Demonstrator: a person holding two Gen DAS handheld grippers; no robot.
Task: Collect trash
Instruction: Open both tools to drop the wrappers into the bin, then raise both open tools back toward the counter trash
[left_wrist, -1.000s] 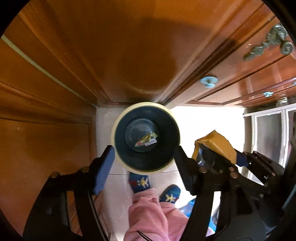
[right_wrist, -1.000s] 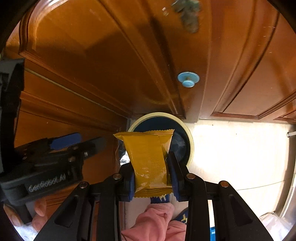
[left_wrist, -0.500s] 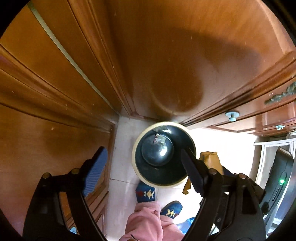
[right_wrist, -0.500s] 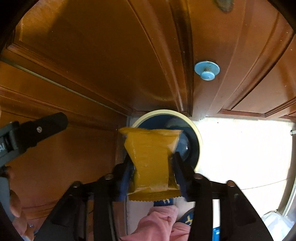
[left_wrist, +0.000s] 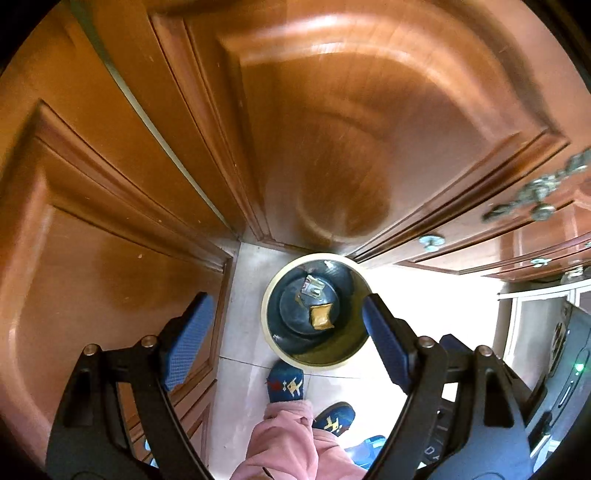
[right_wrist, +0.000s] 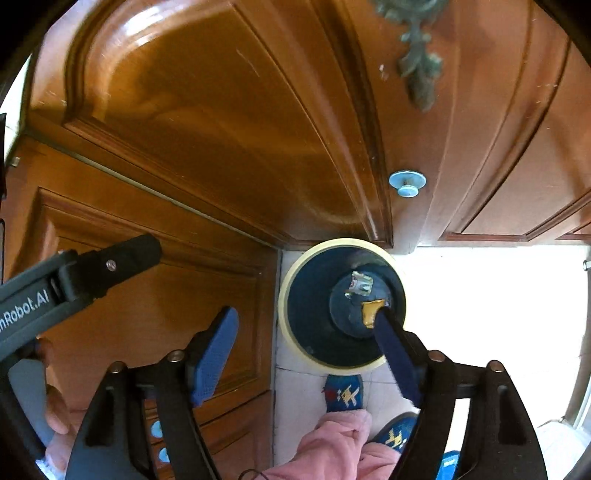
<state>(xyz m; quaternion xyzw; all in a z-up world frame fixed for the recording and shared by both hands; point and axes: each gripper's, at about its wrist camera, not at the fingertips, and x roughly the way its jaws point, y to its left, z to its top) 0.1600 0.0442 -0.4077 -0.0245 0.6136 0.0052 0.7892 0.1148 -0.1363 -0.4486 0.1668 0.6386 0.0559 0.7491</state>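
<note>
A round dark bin with a cream rim (left_wrist: 266, 295) (right_wrist: 286, 291) stands on the tiled floor in the corner of wooden cabinets. A yellow snack wrapper (left_wrist: 320, 316) (right_wrist: 369, 313) lies on its bottom beside a crumpled silver wrapper (left_wrist: 313, 287) (right_wrist: 360, 287). My left gripper (left_wrist: 284, 345) is open and empty, held above the bin. My right gripper (right_wrist: 308, 356) is open and empty, also above the bin; its right finger hides part of the yellow wrapper. The left gripper's body shows at the left of the right wrist view (right_wrist: 74, 280).
Brown wooden cabinet doors (left_wrist: 332, 129) (right_wrist: 221, 129) with blue knobs (right_wrist: 407, 183) and an ornate metal handle (left_wrist: 535, 192) rise behind the bin. The person's pink trouser leg (left_wrist: 291, 439) and blue slippers (left_wrist: 286, 382) (right_wrist: 343, 393) are just below the bin.
My right gripper has opened and the yellow wrapper has dropped from it into the bin. Both grippers have moved higher above the bin.
</note>
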